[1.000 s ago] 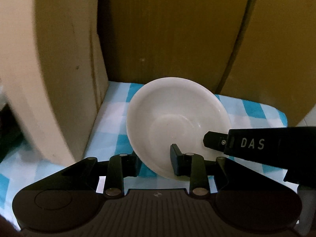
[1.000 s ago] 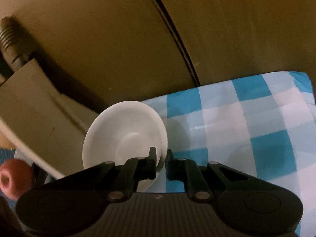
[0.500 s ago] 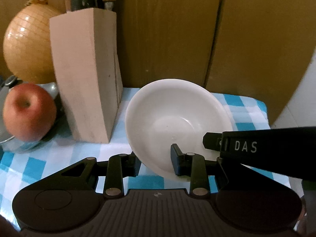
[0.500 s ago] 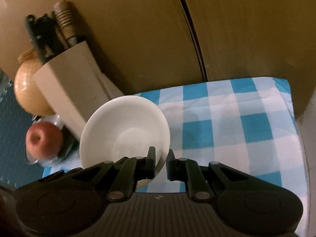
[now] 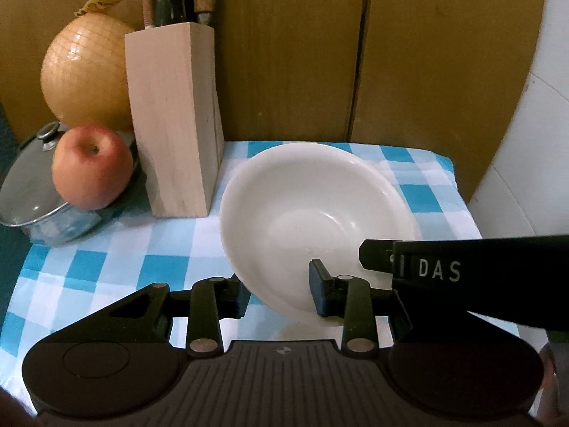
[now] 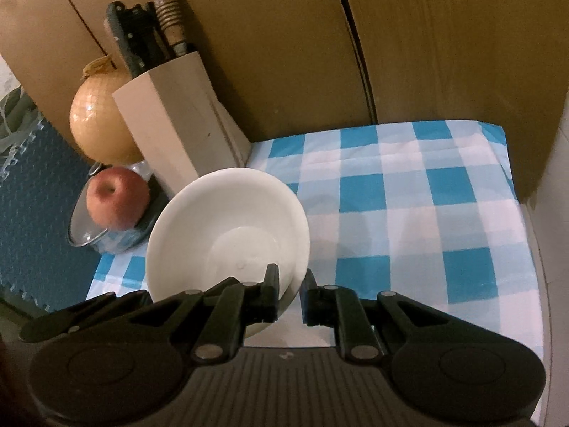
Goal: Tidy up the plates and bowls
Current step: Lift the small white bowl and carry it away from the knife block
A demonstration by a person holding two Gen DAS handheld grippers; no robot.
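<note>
A white bowl [image 5: 313, 213] is held tilted above the blue-checked tablecloth [image 5: 117, 267]. My left gripper [image 5: 281, 291] has its jaws apart around the bowl's near rim, one finger inside and one under it. My right gripper [image 6: 290, 293] is shut on the bowl's right rim; the bowl shows in the right wrist view [image 6: 227, 235]. The right gripper's black body [image 5: 462, 274] crosses the left wrist view at the right.
A wooden knife block [image 5: 174, 121] with knives stands at the back left. A large onion [image 5: 85, 74], a red apple [image 5: 92, 167] and a glass-lidded pot [image 5: 32, 195] are left of it. Cardboard walls [image 5: 426, 53] close the back and right.
Both grippers have pulled back and up with the bowl, away from the knife block and cardboard. The onion, apple and pot have come into view.
</note>
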